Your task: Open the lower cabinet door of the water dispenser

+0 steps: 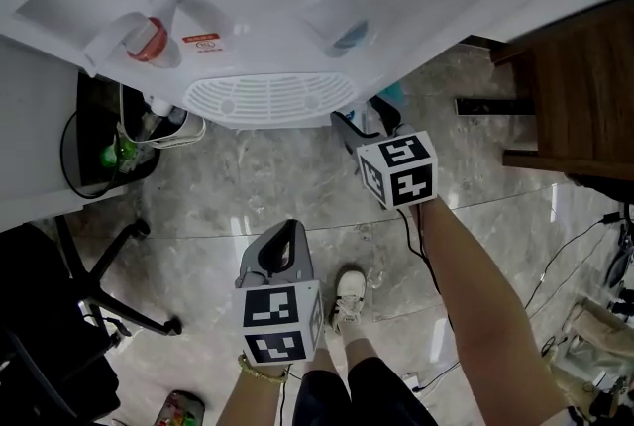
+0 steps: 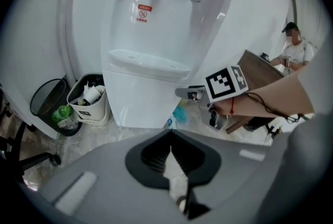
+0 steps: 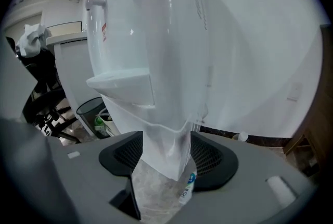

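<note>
The white water dispenser (image 1: 267, 8) fills the top of the head view, with a red tap, a blue tap and a grilled drip tray (image 1: 267, 97). Its lower cabinet door (image 2: 140, 103) is a plain white panel under the tray and stands closed. My right gripper (image 1: 363, 120) is low at the dispenser's right front corner. Its jaws stand wide open, and the cabinet's corner (image 3: 166, 145) shows between them without touching the pads. My left gripper (image 1: 287, 231) hangs further back over the marble floor, shut and holding nothing, with its tips (image 2: 170, 139) pointing at the cabinet's base.
A black wire bin (image 1: 109, 152) and a white bin (image 1: 178, 129) stand left of the dispenser. An office chair (image 1: 79, 285) is at the near left. Dark wooden furniture (image 1: 575, 97) and floor cables (image 1: 575, 266) lie right. A small bottle (image 3: 188, 186) lies by the dispenser's base.
</note>
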The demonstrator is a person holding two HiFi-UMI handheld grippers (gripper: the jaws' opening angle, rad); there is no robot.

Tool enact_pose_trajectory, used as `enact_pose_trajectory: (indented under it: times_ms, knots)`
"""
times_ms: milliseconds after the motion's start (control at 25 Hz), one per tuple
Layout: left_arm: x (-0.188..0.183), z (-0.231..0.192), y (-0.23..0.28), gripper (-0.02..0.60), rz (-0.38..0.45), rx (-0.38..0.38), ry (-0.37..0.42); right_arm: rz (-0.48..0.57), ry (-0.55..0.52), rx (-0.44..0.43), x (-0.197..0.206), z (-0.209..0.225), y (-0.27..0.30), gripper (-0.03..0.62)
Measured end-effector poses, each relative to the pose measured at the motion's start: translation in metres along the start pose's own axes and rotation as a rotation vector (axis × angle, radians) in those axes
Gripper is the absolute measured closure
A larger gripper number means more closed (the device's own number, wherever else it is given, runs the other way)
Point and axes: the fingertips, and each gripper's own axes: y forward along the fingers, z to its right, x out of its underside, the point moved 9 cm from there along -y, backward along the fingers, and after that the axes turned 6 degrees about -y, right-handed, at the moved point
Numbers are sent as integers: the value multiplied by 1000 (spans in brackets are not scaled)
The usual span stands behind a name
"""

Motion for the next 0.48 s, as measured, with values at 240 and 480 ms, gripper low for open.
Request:
enact_pose_trajectory:
  times_ms: [240,480]
  knots:
    - [-9,-8,0,574,26,-15,-40,-20,37,-4,-1,-2,-1,362]
    - [-5,-14,-5,574,25,-44,-27,-37,67,-25,19,-27,-28,390]
